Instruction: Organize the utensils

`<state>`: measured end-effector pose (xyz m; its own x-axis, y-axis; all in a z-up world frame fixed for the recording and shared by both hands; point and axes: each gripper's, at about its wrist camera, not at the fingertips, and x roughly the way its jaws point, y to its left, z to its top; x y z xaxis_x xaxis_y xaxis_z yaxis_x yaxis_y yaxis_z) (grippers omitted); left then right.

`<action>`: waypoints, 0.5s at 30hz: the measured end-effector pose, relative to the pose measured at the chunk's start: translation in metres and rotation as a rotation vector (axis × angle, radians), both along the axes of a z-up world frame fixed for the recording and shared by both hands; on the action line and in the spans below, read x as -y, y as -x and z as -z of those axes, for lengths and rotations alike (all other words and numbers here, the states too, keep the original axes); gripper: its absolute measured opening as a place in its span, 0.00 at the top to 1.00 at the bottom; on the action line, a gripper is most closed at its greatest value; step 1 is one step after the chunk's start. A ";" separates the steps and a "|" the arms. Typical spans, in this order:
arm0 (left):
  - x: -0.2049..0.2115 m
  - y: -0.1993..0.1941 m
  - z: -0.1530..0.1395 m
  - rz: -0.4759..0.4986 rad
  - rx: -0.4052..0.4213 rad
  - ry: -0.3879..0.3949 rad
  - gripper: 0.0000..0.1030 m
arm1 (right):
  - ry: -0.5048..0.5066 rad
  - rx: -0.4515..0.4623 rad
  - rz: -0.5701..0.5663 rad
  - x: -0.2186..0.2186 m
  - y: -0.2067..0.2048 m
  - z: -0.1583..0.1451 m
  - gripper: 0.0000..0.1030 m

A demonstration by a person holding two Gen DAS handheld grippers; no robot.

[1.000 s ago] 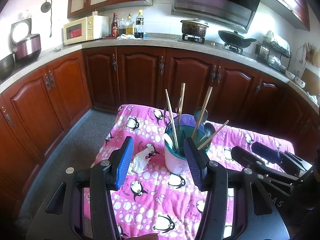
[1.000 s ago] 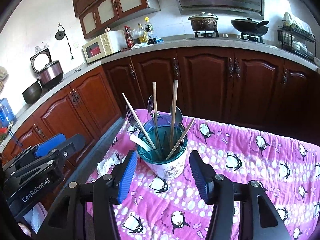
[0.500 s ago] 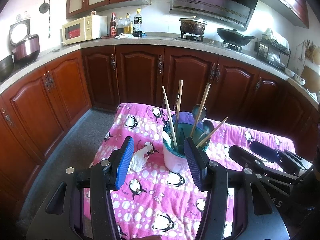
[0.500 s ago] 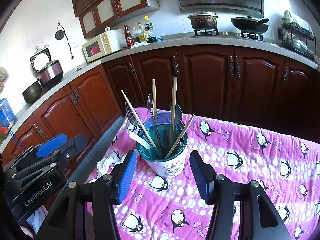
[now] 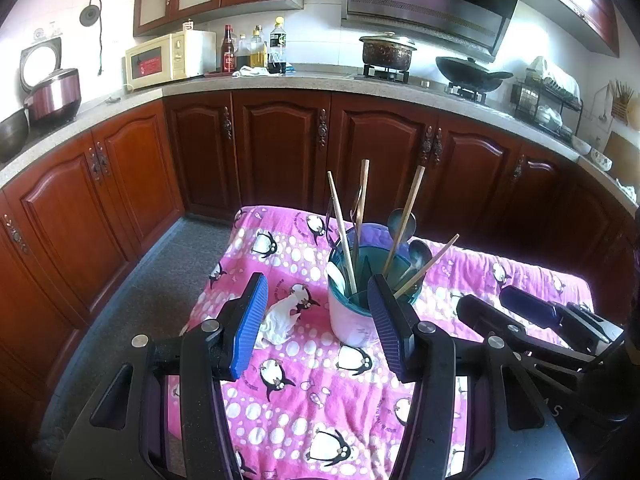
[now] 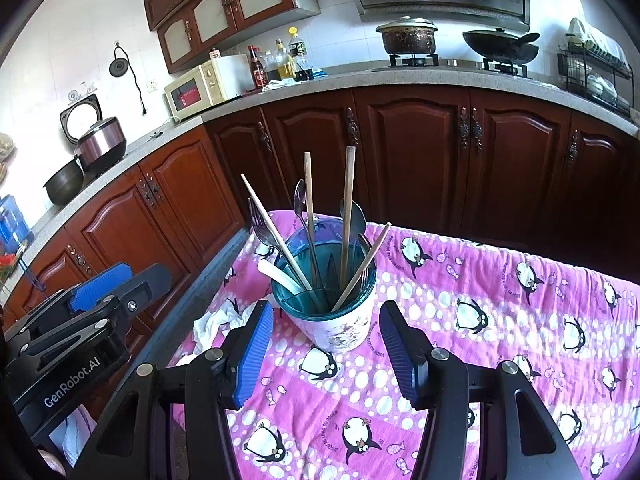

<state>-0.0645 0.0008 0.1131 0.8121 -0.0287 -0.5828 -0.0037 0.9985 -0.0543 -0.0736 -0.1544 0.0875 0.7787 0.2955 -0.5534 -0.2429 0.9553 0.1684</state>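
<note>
Utensil holder [image 6: 334, 308]: stands near the left edge of the cloth-covered counter [image 6: 500, 320], loaded with chopsticks [image 6: 347, 216], spoons, fork. Contents light, stiff, slippery; likely top-heavy. Grasp shafts above the rim. Left gripper [image 5: 316, 320], right gripper [image 6: 326, 344]: both spread, empty.

Both grippers hang level, side by side, fingers pointing away from the person. The left gripper [image 5: 316, 322] has its blue-padded jaws spread wide, gripping nothing. The right gripper [image 6: 326, 354], just right of it, is equally wide apart and bare.
</note>
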 end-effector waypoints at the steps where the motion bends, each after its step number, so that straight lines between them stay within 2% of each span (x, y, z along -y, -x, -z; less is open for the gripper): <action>1: 0.000 0.000 0.001 0.000 -0.001 -0.002 0.50 | 0.000 -0.001 -0.001 0.000 0.000 0.000 0.48; 15: 0.002 -0.005 0.007 -0.006 -0.013 -0.008 0.50 | 0.004 -0.021 -0.008 -0.001 -0.006 0.007 0.48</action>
